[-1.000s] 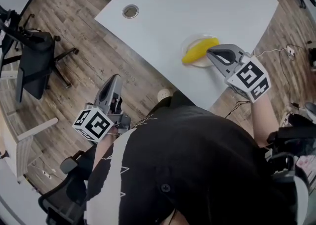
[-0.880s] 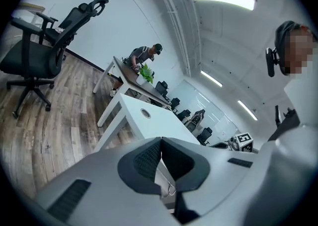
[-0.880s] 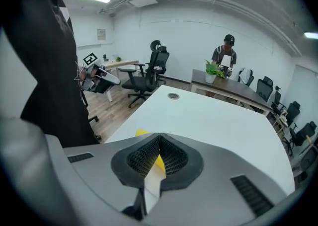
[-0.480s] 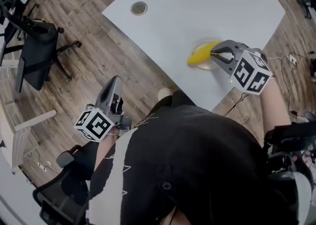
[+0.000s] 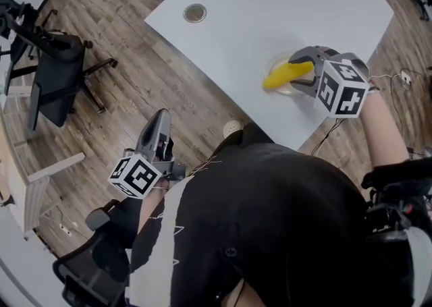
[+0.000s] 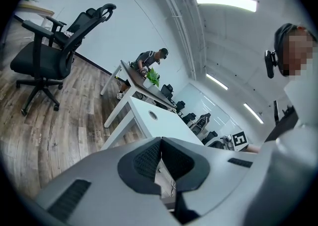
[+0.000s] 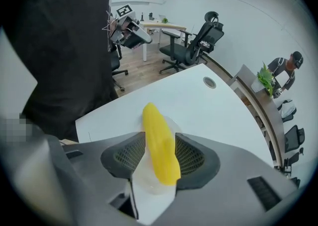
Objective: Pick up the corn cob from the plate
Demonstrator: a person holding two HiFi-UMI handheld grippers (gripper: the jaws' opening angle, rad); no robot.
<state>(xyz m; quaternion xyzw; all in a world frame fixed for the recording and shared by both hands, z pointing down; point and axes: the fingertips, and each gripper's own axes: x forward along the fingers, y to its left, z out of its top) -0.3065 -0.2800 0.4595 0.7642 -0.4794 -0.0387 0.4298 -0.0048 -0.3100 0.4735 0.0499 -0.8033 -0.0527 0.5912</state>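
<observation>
**Straddling the corn cob with my right tool, cob on its plate**

Right tool (image 5: 298,69): pointed steeply down over the plate (image 5: 278,61), jaws opening. The corn cob (image 5: 287,75) runs lengthwise through the gap between them. In the right gripper view the dark ribbed pads (image 7: 191,158) flank the cob on both sides. I see no firm pinch; I log the jaws as spread around it, not clamped.

Corn cob: smooth, yellow, lying on the plate, one end reaching past the rim on the side away from my tool's marker cube (image 5: 341,90).

Plate: small, pale, translucent. It sits on the white worktop (image 5: 270,2), near the edge closest to me.

Left tool (image 5: 162,115): well apart from the plate, off the worktop and over the wooden floor (image 5: 121,76). Its jaws are pressed together with nothing between them; the left gripper view shows the two pads meeting along one line.

Other notes:
- round cable port (image 5: 194,12) in the worktop, well away from the plate, toward the far corner
- black office chair (image 5: 50,76) on the floor, farther from the plate than my left tool
</observation>
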